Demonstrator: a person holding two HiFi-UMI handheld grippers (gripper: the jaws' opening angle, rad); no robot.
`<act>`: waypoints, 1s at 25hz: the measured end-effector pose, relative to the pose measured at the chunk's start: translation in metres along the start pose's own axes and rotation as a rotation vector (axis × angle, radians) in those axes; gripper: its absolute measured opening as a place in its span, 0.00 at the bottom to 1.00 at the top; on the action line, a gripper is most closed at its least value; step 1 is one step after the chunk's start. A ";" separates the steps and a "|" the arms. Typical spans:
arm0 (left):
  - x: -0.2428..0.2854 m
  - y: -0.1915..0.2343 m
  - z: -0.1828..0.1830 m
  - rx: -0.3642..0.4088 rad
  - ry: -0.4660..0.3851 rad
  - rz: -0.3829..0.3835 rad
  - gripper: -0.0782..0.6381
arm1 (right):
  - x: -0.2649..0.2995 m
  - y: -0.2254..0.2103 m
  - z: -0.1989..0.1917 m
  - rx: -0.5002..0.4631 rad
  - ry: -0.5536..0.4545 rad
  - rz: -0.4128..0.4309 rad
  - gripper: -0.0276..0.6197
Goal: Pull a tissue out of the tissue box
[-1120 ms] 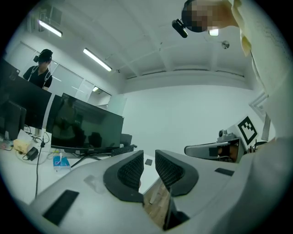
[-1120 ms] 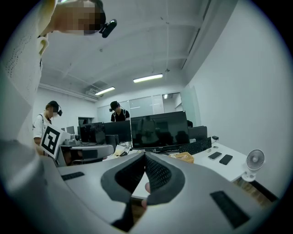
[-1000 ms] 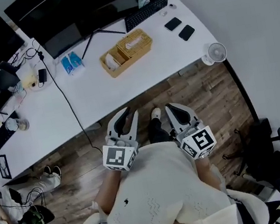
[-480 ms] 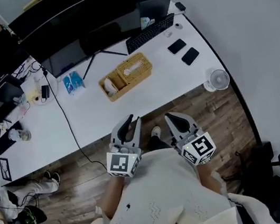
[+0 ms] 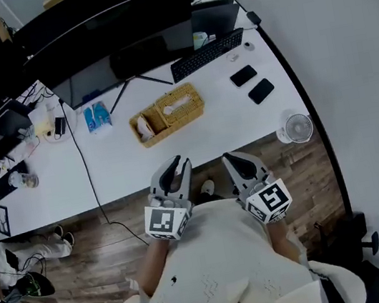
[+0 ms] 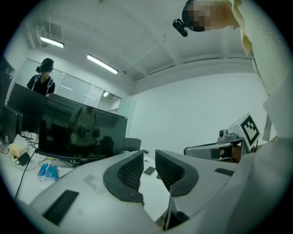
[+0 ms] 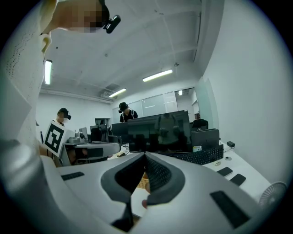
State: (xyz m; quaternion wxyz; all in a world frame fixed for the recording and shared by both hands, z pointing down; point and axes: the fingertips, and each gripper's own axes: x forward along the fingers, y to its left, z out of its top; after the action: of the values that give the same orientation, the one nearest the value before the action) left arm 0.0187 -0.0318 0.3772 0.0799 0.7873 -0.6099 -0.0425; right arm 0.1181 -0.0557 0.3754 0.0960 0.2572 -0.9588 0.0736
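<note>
1. Out on the white desk (image 5: 127, 167), beyond its near edge, sits the wicker tissue box (image 5: 180, 104). A white tissue shows at its top slot, and an open basket section joins it on the left.
2. Both of my grippers hang close to my chest over the wooden floor, well apart from the box and short of the desk.
3. My left gripper (image 5: 178, 163) has its jaws a little apart with nothing between them. My right gripper (image 5: 230, 157) has its jaw tips closed together, also empty.
4. The box lies almost straight ahead of my left gripper and to the far left of my right one, so I judge the left is nearer.
5. Its long side runs left to right along the desk, the right end angled slightly farther away, so the slot runs across my reach.
</note>
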 end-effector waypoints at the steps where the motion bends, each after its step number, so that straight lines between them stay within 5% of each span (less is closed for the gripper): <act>1: 0.004 0.000 -0.001 0.000 0.001 0.008 0.22 | 0.001 -0.006 0.000 0.003 -0.003 0.005 0.04; 25: 0.046 0.020 -0.023 0.022 0.054 0.126 0.22 | 0.020 -0.046 -0.001 0.015 0.015 0.110 0.04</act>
State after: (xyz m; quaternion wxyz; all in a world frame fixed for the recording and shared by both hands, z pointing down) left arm 0.0149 -0.0794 0.4046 0.0901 0.7491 -0.6562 -0.0094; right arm 0.1246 -0.1048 0.3850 0.0969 0.2043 -0.9701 0.0880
